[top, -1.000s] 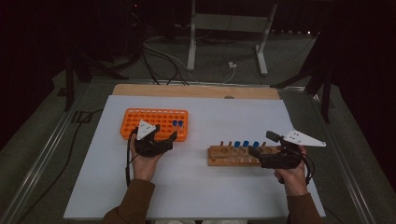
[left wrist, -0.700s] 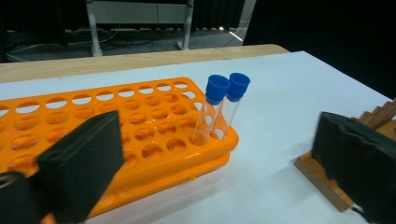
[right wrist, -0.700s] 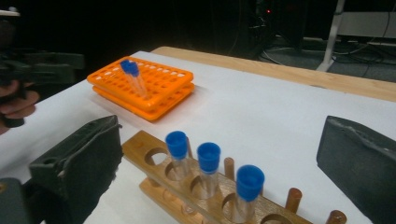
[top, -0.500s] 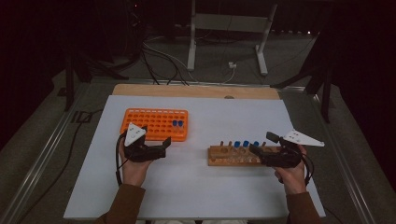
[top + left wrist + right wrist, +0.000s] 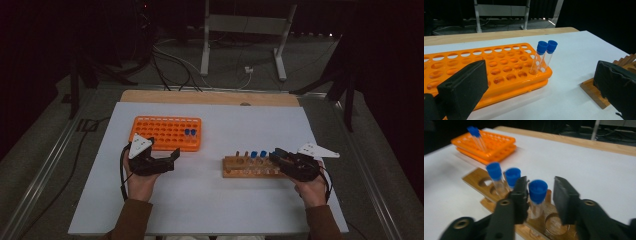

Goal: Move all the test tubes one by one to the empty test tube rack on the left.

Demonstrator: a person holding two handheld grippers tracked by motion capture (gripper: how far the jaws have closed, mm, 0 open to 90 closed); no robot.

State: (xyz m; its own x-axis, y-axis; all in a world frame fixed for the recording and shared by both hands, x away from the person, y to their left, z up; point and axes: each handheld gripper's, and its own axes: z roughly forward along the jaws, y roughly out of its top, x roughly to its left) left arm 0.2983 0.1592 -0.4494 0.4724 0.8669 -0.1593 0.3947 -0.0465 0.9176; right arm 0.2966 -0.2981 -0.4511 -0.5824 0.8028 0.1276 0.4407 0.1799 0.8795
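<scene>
The left gripper (image 5: pixel 167 159) gapes empty, while the right gripper (image 5: pixel 540 195), just closing, straddles a blurred blue-capped tube (image 5: pixel 537 197), contact unclear.

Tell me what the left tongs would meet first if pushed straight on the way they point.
Probably the two blue-capped tubes at the corner of the orange rack, which stand between the open left tongs; depth is unclear.

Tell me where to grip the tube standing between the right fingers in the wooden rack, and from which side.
Grip the tube just under its blue cap, coming from above with one of the fingers on each side. It stands upright in the wooden rack, so only the top is free, and neighbouring tubes crowd one side.
</scene>
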